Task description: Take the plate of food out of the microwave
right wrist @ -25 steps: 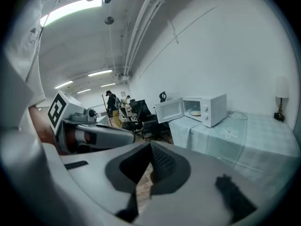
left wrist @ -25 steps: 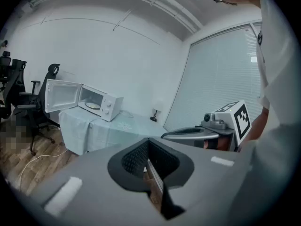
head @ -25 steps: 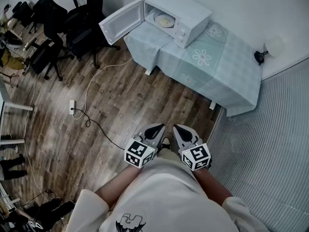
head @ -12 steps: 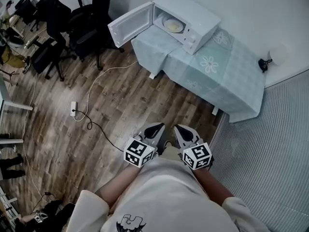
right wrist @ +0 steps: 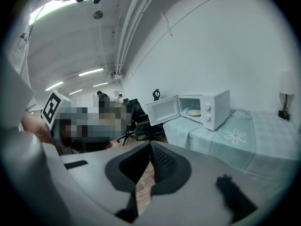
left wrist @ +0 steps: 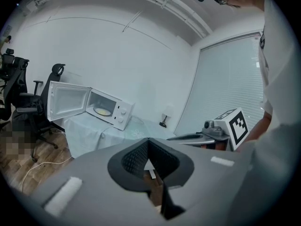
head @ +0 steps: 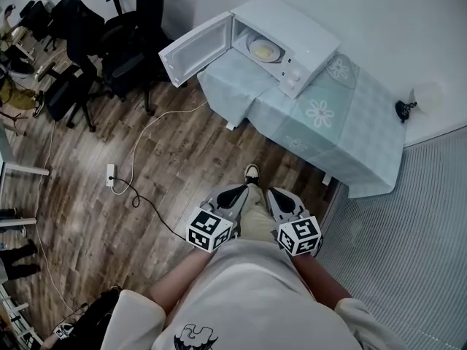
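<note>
I stand on a wood floor (head: pixel 87 217), one shoe (head: pixel 252 172) forward. Far ahead, a table under a pale green flowered cloth (head: pixel 328 126) sits by the white wall, with a small lamp (head: pixel 427 93) at its right end. Black office chairs (head: pixel 120 46) crowd the far left. A power strip (head: pixel 110 175) lies on the boards to my left. A ribbed grey blind (head: pixel 408 232) fills the right.

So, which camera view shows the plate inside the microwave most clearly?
The head view: it looks down into the open microwave onto the plate of food. Both gripper views show it small, nearly edge-on.
</note>
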### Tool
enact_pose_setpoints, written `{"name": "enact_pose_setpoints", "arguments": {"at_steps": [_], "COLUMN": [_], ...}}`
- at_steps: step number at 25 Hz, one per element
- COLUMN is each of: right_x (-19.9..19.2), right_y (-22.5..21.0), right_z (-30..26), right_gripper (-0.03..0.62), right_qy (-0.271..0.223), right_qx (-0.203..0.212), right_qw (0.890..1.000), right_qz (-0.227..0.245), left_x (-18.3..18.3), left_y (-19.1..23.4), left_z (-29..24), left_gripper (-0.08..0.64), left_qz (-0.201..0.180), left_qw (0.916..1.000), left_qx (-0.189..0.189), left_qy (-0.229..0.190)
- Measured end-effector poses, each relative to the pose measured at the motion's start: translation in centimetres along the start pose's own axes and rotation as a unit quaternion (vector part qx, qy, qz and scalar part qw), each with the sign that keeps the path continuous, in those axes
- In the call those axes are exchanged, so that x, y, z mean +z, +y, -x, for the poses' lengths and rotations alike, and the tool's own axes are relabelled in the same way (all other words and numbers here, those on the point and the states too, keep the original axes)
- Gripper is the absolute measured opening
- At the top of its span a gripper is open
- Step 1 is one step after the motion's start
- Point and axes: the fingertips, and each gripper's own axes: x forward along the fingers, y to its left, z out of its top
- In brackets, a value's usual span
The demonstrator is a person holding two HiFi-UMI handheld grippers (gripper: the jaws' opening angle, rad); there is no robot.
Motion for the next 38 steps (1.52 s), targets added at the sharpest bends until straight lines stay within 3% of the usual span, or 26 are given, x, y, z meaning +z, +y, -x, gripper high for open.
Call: {"name": "enact_pose_setpoints", "arguments": {"at_steps": [7, 13, 17, 21, 26, 33, 38], "right_x": [5.5, 12.8, 15.4, 16.0, 15.9, 16.5, 16.2], "right_y": [-9.1, -15.5, -18.4, -19.7, -21.4, -22.8, -25.7], "right_z": [-10.9, -18.7, -22.0, -24.7, -27.0, -32.2, -35.6], "right_gripper": [0.014, 0.014, 0.014, 0.014, 0.014, 0.014, 0.014], "right_qy": [-0.008, -0.002, 0.011, 0.026, 0.038, 0.021, 0.010], "right_qx": [0.023, 0.044, 0.067, 0.062, 0.013, -0.027, -0.070], "right_qw": [1.000, 0.998, 0.995, 0.996, 0.999, 0.999, 0.993], "right_qz": [-0.014, 0.052, 0.079, 0.060, 0.030, -0.038, -0.097], "left_x": [5.5, 13.5, 16.8, 17.8, 19.1, 18.6, 18.8], "left_y": [9.1, 16.2, 19.9, 22.4, 25.4, 30.2, 32.5], "left_z": [-8.4, -16.8, -20.4, -22.5, -24.4, -26.3, -27.9], "left_gripper": [0.003, 0.003, 0.003, 0.003, 0.003, 0.003, 0.003], "left_qz": [-0.009, -0.028, -0.016, -0.025, -0.020, -0.037, -0.040], "left_qw": [0.9993, 0.9984, 0.9984, 0.9989, 0.9993, 0.9980, 0.9981], "left_qx": [0.030, 0.047, 0.054, 0.033, 0.015, 0.012, 0.017], "left_qy": [0.020, 0.014, 0.005, 0.023, 0.027, 0.049, 0.043]}}
